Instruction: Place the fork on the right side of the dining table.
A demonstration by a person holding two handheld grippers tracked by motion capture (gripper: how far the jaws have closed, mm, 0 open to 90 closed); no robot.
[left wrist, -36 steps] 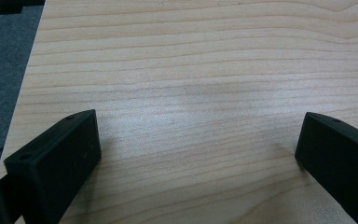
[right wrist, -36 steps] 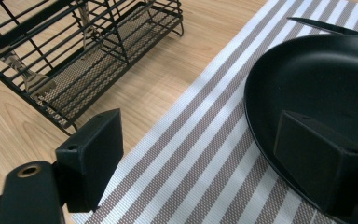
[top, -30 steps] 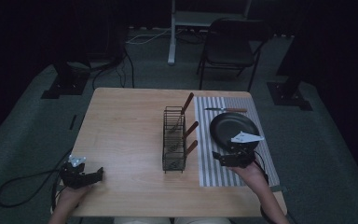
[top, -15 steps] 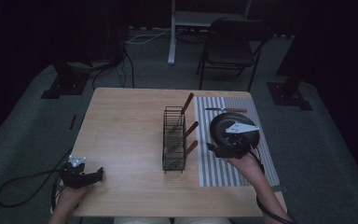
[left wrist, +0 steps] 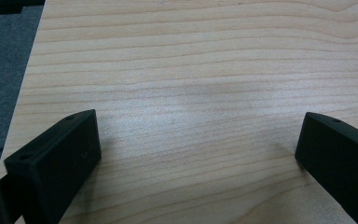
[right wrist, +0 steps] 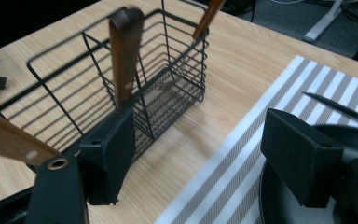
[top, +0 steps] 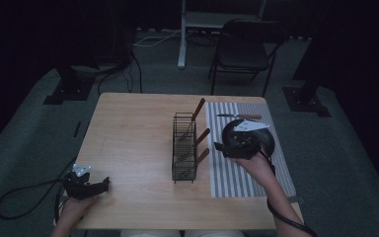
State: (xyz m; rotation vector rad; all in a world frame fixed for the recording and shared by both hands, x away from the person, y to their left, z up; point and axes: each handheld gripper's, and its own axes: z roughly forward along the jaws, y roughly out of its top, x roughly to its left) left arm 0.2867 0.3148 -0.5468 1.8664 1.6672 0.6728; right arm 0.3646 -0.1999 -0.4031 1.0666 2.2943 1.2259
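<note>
- The wire basket is the thing being worked at; it stands upright near the middle of the wooden table, just beside the left edge of the striped placemat.
- Three wooden-handled utensils are held in it, their handles leaning out toward the mat; the middle handle is seen close up in the right gripper view, blurred, rising just beyond the near jaw.
- The right gripper is held over the mat's left part, close to the basket and pointed at it, which suggests that a handle is being approached for a pick.
- Its jaws are spread wide with nothing between them, as the right gripper view makes plain.
- A dark pan is set on the mat under and behind that gripper, and a knife lies at the mat's far end; the placing is judged to be a laid-out setting to be filled from the basket.
- The basket's mesh and its floor are given only in the right gripper view; the whole layout is given from the high view.
- The left gripper is rested at the table's near left corner, well apart from the basket, apparently parked.
- Its jaws are seen standing far apart over bare wood in the left gripper view.
</note>
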